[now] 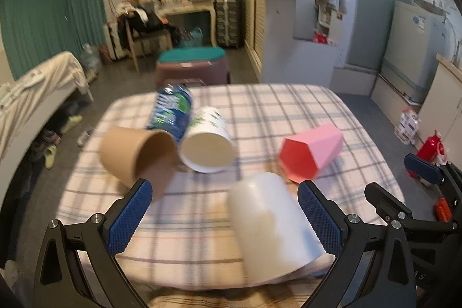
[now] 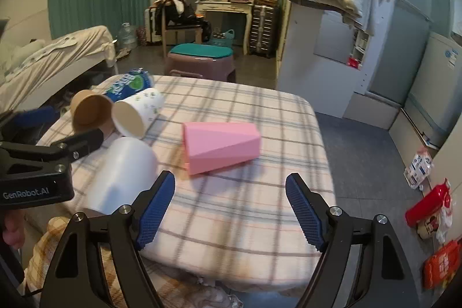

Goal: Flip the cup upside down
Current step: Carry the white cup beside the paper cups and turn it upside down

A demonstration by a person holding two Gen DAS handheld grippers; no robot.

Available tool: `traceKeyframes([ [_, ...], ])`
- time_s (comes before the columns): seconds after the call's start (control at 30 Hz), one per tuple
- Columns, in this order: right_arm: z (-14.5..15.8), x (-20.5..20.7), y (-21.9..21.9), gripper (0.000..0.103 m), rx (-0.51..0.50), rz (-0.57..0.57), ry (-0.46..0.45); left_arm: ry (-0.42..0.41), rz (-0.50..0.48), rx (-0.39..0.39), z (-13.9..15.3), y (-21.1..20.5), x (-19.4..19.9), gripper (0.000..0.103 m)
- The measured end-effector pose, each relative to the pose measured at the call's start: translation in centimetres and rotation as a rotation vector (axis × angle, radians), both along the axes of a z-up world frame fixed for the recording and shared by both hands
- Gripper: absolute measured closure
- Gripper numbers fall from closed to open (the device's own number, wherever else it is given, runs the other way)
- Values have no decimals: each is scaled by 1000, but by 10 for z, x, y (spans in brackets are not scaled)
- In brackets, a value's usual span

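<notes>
Cups lie tipped on the plaid tablecloth in a bedroom; both grippers' jaws gape empty.

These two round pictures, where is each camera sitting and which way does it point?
Left wrist: on the left gripper, looking forward over the checked table; open jaws flank the clear cup; the right gripper shows at right.
Right wrist: on the right gripper, facing the pink cup; the left gripper shows at left.
Shared: all five lying cups, same room.
</notes>
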State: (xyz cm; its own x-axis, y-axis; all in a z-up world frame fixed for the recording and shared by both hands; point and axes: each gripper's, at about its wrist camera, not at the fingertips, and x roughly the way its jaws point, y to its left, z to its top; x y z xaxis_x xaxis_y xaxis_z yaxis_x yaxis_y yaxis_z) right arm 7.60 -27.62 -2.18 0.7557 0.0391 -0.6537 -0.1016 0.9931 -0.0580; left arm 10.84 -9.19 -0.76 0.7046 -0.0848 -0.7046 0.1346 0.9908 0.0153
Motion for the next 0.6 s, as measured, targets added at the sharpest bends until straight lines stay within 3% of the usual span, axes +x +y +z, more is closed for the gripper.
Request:
traceKeyframes([
  [0.37,-18,11,-30,23,59,-34,36,283,18,-104,-45,-14,47,1],
  [0.5,-25,14,-34,23,68,-42,49,335,12,-112,-56,-17,52,2],
  [0.53,-26,16,-35,23,71,-45,52,340,4,-115,-56,-18,52,5],
  [0.6,-28,17,-37,23,73,-47,57,354,-13,-113,-57,-21,52,22],
])
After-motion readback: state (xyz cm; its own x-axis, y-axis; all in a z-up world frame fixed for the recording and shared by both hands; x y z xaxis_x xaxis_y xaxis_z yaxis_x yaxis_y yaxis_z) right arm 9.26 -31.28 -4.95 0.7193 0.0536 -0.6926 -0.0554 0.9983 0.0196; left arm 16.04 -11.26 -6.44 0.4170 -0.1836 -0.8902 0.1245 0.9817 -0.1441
